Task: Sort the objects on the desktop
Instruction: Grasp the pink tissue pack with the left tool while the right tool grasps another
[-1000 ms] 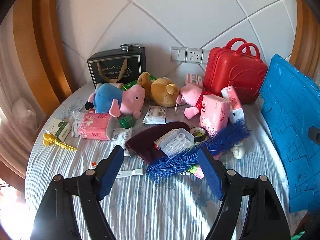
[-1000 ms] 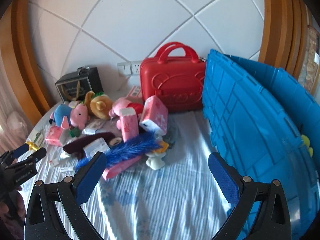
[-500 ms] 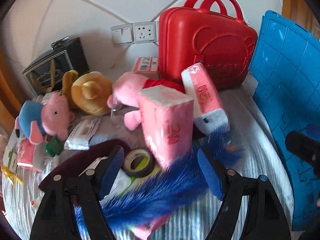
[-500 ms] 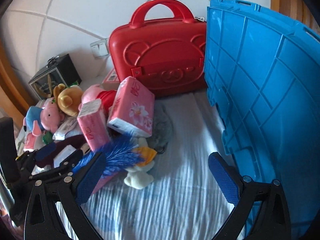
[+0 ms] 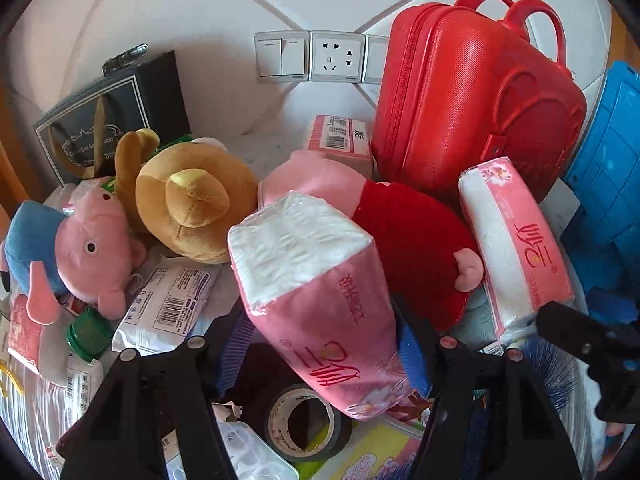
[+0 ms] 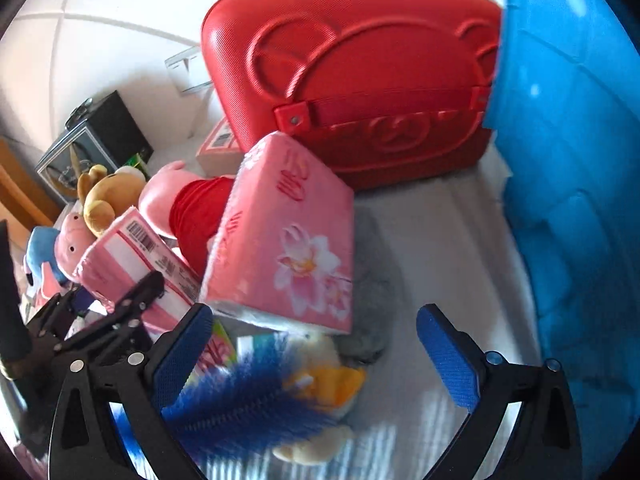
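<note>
1. Two pink tissue packs stand among the clutter on your table; the nearer tissue pack (image 5: 320,300) leans tilted between the fingers of your left gripper (image 5: 320,364), propped over a roll of dark tape (image 5: 308,420).
2. Your left gripper's jaws are closing with that pack between them; whether the pads press its sides yet, you cannot tell, since the pack hides them.
3. Expect the pack to be light and soft: plastic film over paper, slick on the outside and easily crushed. Take it across the narrow sides near the middle, not at the white sealed end, where the film would probably pucker and slip.
4. The second tissue pack (image 6: 284,240), with the flower print, leans toward the red suitcase (image 6: 360,80) just beyond your right gripper (image 6: 316,352), whose blue pads stand wide apart and hold nothing.
5. Below the right gripper lie a blue feather duster (image 6: 248,408) and a small duck plush (image 6: 320,392); both are soft and may snag on the fingers as you go down.
6. The pig plush in red (image 5: 400,240) rests against the nearer pack, so lifting may tip it.
7. The blue crate (image 6: 580,200) stands at the right, likely where the sorted things go.
</note>
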Tool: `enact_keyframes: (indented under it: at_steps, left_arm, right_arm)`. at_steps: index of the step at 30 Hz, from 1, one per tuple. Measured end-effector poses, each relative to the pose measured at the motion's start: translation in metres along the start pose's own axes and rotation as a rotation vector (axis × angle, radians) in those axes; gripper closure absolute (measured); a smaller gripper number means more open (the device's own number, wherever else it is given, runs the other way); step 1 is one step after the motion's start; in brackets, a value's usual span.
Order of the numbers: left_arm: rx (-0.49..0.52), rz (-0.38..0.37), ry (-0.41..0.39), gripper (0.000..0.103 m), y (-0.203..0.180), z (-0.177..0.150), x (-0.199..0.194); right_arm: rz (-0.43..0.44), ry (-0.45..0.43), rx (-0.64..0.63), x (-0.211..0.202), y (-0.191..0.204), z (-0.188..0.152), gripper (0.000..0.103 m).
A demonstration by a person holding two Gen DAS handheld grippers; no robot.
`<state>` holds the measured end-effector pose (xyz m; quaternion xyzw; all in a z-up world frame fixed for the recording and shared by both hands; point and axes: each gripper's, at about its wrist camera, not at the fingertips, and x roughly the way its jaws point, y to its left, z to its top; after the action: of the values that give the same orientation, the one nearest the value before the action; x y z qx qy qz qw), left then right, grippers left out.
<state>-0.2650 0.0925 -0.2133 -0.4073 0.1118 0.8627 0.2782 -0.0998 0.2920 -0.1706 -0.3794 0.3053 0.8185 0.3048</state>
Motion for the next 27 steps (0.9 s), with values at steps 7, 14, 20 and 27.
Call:
enact_keyframes:
  at_steps: [7,14,20,27]
  left_arm:
    - [0.004,-0.053,0.053,0.035,-0.011,-0.004,0.015]
    - [0.04,-0.006,0.039,0.044,-0.022,-0.007,0.013]
    - [0.035,-0.004,0.052,0.047,-0.014,-0.007,0.011]
    - [0.071,0.031,0.036,0.046,-0.024,-0.002,0.017]
  right_arm:
    - [0.052,0.047,0.041,0.033,0.005,0.009,0.0]
    - [0.097,0.082,0.076,0.054,0.003,0.009,0.0]
    - [0.086,0.079,0.047,0.055,0.007,0.008,0.007]
    - [0.143,0.101,0.103,0.066,-0.001,0.002,0.002]
